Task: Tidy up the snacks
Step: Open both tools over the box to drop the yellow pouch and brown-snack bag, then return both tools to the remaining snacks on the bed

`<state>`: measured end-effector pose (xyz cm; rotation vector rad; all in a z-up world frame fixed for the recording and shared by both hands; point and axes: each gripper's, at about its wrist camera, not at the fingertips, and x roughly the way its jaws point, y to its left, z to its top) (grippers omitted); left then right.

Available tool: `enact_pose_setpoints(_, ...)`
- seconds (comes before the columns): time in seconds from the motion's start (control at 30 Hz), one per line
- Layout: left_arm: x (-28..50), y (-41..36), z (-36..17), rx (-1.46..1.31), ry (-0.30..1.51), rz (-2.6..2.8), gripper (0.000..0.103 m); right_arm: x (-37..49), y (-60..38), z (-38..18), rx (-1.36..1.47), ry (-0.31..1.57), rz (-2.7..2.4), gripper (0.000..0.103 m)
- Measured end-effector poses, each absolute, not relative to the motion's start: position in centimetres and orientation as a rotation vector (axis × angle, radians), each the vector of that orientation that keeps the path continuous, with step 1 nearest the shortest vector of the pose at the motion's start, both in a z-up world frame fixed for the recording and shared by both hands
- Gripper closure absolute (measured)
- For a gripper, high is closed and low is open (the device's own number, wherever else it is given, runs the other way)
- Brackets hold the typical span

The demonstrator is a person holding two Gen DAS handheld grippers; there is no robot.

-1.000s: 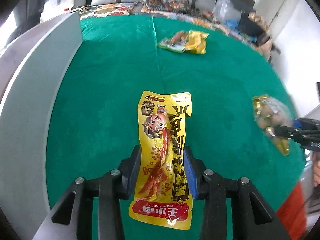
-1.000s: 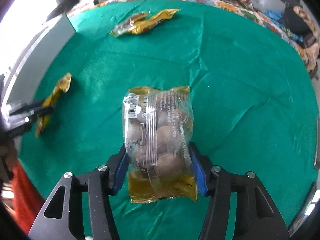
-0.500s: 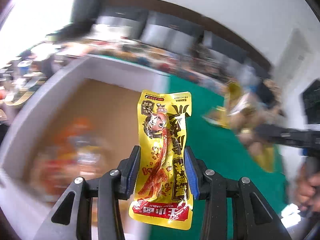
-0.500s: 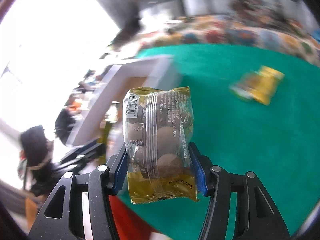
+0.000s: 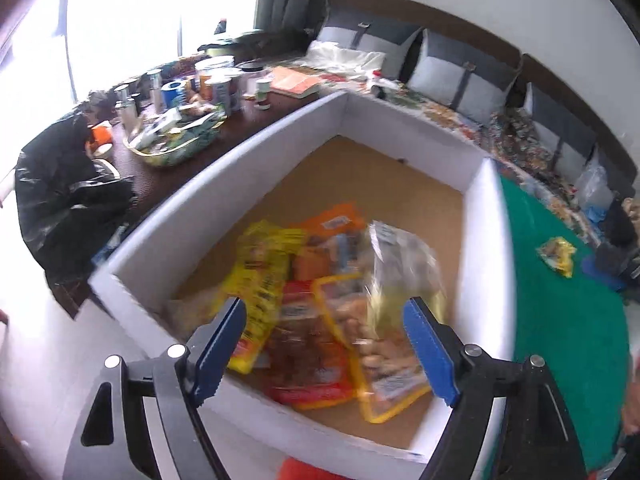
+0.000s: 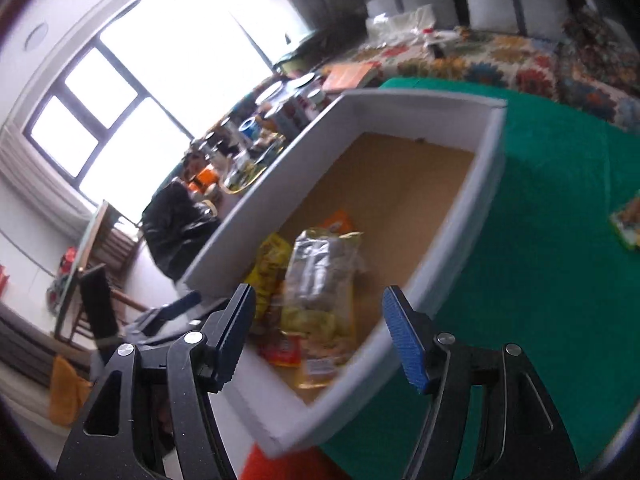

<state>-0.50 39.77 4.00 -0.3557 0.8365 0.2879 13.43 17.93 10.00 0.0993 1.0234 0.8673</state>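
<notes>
Both grippers let go over the box
Left gripper [image 5: 324, 344] and right gripper [image 6: 318, 330]: jaws just sprung wide, nothing gripped; yellow packet [image 5: 260, 276] and clear nut bag [image 6: 320, 276] among snacks low-centre in the white box [image 5: 486, 248], beside green table [image 6: 540, 220]

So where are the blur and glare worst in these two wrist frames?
Left wrist: snack packets in the white box are smeared by motion, window blown out. Right wrist: window overexposed, clear packet and box rim blurred; fisheye bends edges in both.
</notes>
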Motion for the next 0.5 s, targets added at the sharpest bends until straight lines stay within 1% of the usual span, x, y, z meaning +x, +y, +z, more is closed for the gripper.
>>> enact_pose_setpoints(0.07,0.0,37.8,4.9,-0.367,0.812,0.222,0.022,13.3,14.4,9.0,0.061,0.973,0.793,0.029)
enact_pose_setpoints(0.13,0.9,35.0,6.0,-0.358,0.787,0.143,0.017,13.8,10.5,7.1,-0.007,0.946,0.69,0.029)
enact_pose_setpoints(0.2,1.4,31.0,7.3,-0.335,0.76,0.047,0.009,14.1,5.5,3.7,-0.108,0.937,0.54,0.029)
enact_pose_setpoints(0.3,2.1,25.1,8.5,-0.293,0.733,-0.078,0.001,14.1,-2.3,-0.5,-0.204,0.962,0.333,0.029)
enact_pose_setpoints(0.4,3.2,19.8,8.0,-0.251,0.744,-0.176,0.0,12.8,-10.7,-2.6,-0.211,0.954,0.167,0.029)
enact_pose_setpoints(0.5,5.8,14.6,4.6,-0.201,0.824,-0.226,0.0,11.7,-16.3,-3.0,-0.182,0.929,0.061,0.029)
